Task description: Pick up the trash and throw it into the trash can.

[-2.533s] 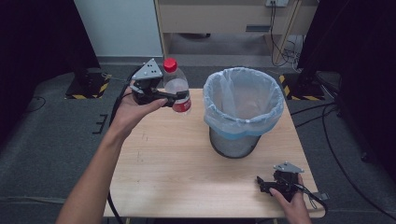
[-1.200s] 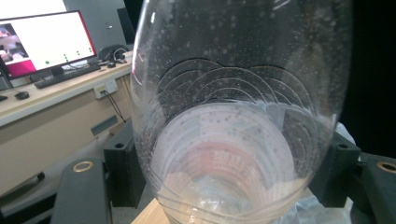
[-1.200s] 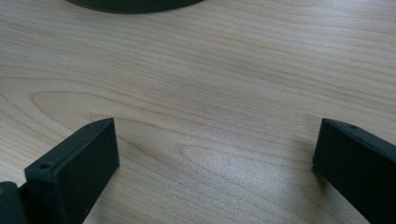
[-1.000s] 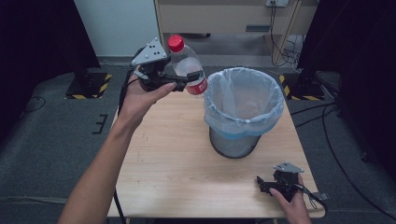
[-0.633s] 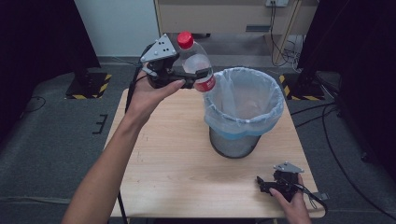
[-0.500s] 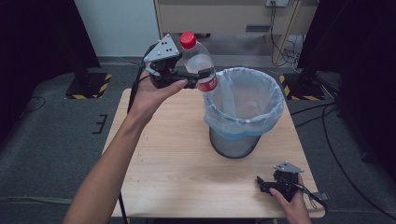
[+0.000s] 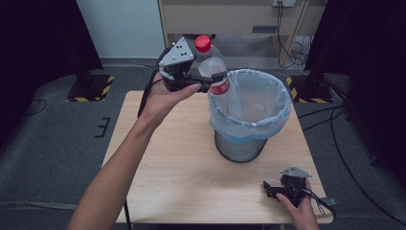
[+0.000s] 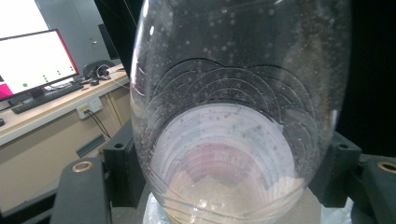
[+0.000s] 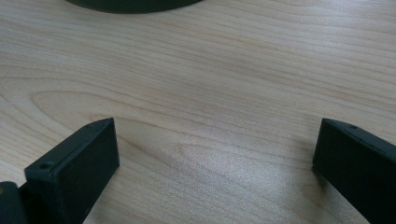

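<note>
A clear plastic bottle (image 7: 213, 67) with a red cap and a red label band hangs in the air, tilted, just over the left rim of the bin (image 7: 249, 120). My left gripper (image 7: 210, 82) is shut on its body. In the left gripper view the bottle (image 8: 233, 112) stands between the two black jaws, which press on its sides. The bin is a dark mesh basket lined with a pale blue bag, standing on the wooden table (image 7: 177, 172). My right gripper (image 7: 269, 188) rests near the table's front right corner, its jaws (image 9: 215, 172) wide apart over bare wood.
The bin's dark base (image 9: 135, 3) shows at the top of the right gripper view. Past the table's far edge lie grey floor, black stands with yellow-striped feet (image 7: 91, 88) and a wooden cabinet with cables (image 7: 287, 28).
My left gripper has carried the bottle up and to the right, from the table's far left corner to the bin's left rim. The right gripper has stayed in place.
</note>
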`<state>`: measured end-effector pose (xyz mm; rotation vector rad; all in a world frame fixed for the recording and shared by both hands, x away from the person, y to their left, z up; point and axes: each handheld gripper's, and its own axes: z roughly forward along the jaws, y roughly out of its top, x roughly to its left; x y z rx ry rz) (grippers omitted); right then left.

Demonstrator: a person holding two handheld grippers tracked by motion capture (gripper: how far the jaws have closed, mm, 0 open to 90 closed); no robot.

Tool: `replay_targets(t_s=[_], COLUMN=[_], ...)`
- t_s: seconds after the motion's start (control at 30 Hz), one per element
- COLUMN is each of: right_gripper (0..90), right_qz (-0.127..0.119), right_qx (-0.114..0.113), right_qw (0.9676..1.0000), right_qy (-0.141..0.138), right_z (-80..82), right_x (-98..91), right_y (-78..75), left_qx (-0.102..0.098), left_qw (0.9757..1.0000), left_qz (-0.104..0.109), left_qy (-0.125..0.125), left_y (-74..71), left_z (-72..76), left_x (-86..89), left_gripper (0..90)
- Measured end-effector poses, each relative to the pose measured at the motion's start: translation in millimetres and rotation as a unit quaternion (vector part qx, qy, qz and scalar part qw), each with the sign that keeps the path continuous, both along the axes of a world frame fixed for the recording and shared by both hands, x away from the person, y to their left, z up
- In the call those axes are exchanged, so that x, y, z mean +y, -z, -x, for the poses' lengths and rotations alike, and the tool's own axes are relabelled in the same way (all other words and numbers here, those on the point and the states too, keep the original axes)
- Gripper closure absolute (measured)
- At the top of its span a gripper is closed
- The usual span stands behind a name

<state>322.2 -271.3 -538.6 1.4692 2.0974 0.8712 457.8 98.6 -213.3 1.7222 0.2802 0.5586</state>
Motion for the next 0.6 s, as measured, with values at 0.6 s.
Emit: replay_targets(t_s=[0.6], right_gripper=[0.3], right_qz=[0.001], right_qx=[-0.001], right_qw=[1.0], right_qy=[-0.001], right_z=[-0.3], right_x=[-0.3], right_y=[0.0], left_qx=[0.018], left_qw=[0.9997], left_qz=[-0.005], left_qy=[0.013], left_y=[21.2], left_z=[-12.1], left_x=[-23.9], left_gripper=[26.5])
